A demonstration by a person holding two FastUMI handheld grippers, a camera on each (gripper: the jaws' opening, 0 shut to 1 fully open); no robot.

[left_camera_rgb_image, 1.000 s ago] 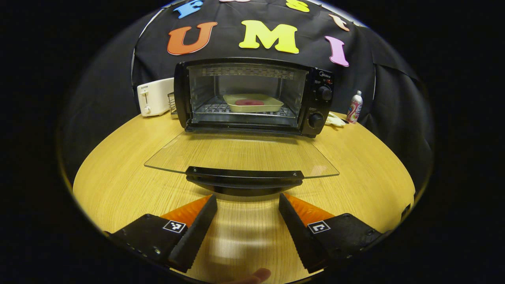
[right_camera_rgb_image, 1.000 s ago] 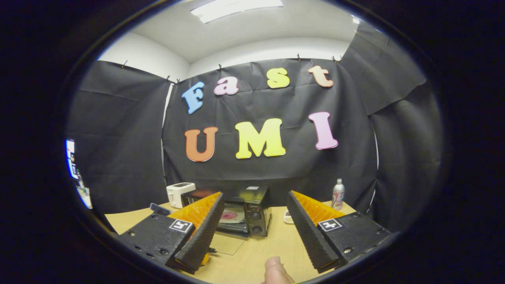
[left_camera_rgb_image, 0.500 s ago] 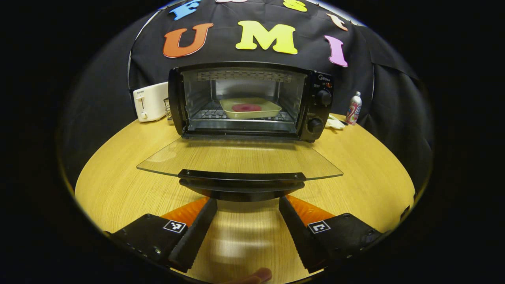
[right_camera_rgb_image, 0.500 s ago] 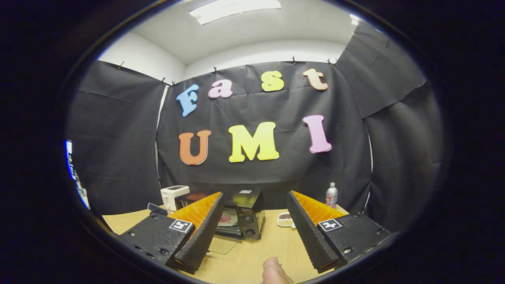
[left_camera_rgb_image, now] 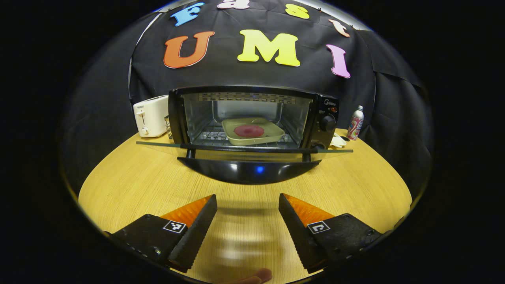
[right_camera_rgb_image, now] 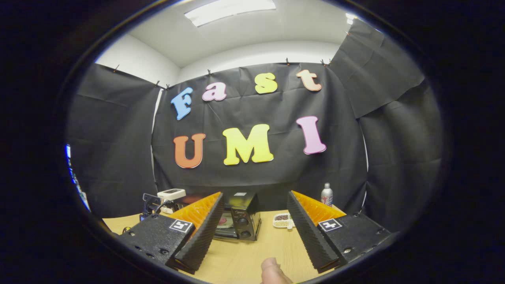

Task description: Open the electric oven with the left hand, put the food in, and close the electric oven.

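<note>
Glass oven door [left_camera_rgb_image: 244, 150] (edge-on, flat) fronts square tray [left_camera_rgb_image: 252, 132] on wire rack.

black gripper [left_camera_rgb_image: 247, 203] bodies, square markers, screws

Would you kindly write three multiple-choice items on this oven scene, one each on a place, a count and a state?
1. Where is the tray of food?
A. on the rack inside the oven
B. on the table in front of the oven
C. on top of the toaster

2. How many knobs show on the oven's front in the left gripper view?
A. one
B. two
C. four

3. How are the left tongs?
A. shut on the door handle
B. shut on the tray
C. open, holding nothing

Answers: 1 A, the tray sits on the rack. 2 B, two knobs, the lower partly hidden by the door. 3 C, only bare table shows between the fingers.
</note>
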